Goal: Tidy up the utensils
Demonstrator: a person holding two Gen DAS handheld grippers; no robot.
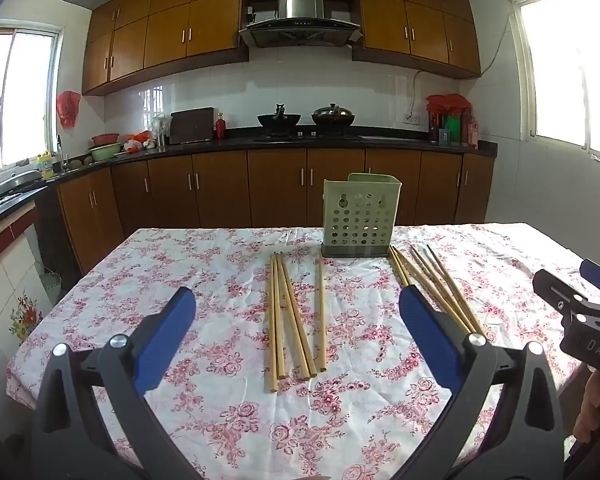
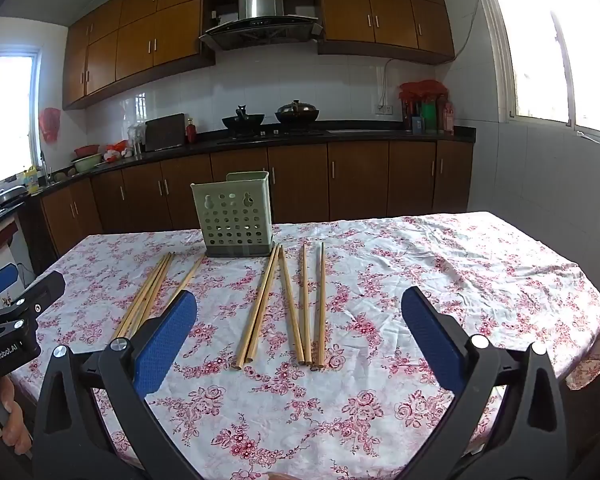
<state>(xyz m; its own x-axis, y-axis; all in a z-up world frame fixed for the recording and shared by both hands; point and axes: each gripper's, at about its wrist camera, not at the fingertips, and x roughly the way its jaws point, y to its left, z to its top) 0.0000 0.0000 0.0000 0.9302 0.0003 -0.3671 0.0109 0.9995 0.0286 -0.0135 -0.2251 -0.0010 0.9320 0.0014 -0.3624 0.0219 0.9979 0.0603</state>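
Note:
A pale green perforated utensil holder [image 1: 358, 216] [image 2: 236, 216] stands upright at the far side of the table, nothing showing inside it. Several wooden chopsticks [image 1: 294, 316] lie in front of it on the left, a second group of chopsticks [image 1: 436, 284] [image 2: 296, 304] on the right. In the right wrist view the left chopstick group [image 2: 150, 292] lies partly behind a finger. My left gripper [image 1: 296, 308] hovers open over the left group, touching nothing. My right gripper [image 2: 298, 312] hangs open above the right group, nothing between its blue pads [image 2: 164, 344].
A floral tablecloth [image 1: 220, 412] [image 2: 460, 280] covers the table, whose edges drop off left and right. The other gripper shows at each view's side edge [image 1: 580, 312] [image 2: 12, 320]. Kitchen counters, a stove with pots [image 1: 308, 120] and cabinets stand beyond.

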